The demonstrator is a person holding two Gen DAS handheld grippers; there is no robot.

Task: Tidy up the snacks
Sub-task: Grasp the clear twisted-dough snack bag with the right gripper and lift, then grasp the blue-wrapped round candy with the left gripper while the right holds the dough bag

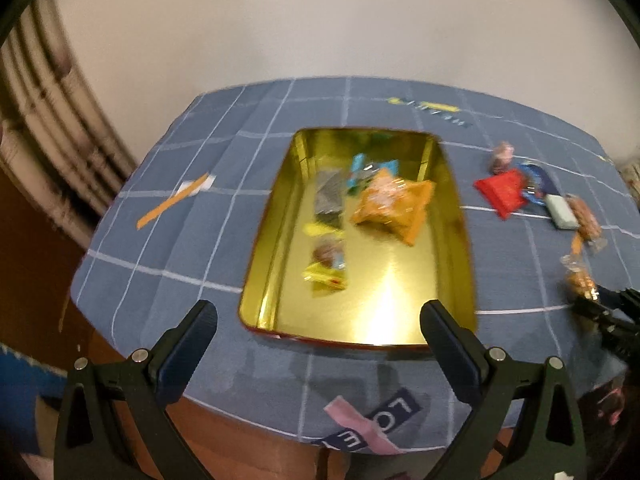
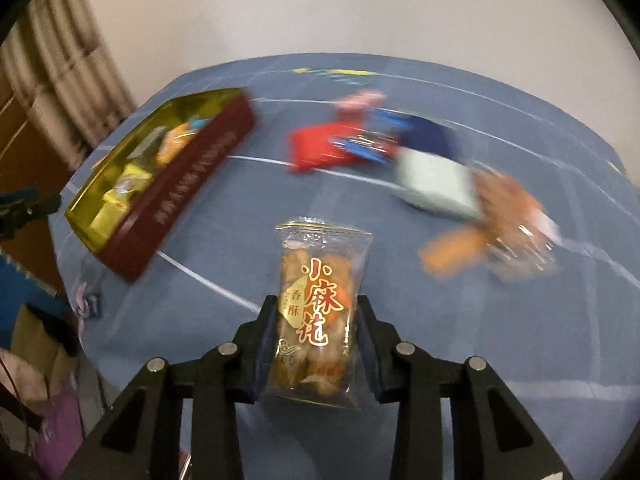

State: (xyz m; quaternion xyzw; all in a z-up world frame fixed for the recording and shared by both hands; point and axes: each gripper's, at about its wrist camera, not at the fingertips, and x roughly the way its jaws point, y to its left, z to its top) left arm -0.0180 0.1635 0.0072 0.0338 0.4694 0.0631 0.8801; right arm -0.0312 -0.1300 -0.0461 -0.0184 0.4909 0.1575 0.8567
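The right claw [image 2: 318, 308] pinches a clear snack packet [image 2: 318, 308], tin [image 2: 160, 184] at ten o'clock, loose snacks [image 2: 424, 176] at one o'clock blurred; the left claw [image 1: 320, 320] is spread, empty.

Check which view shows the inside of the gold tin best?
Left wrist: it looks down into the gold tin, so the orange packet and other snacks on its floor show. Right wrist sees the tin obliquely and blurred, mostly its dark red side wall.
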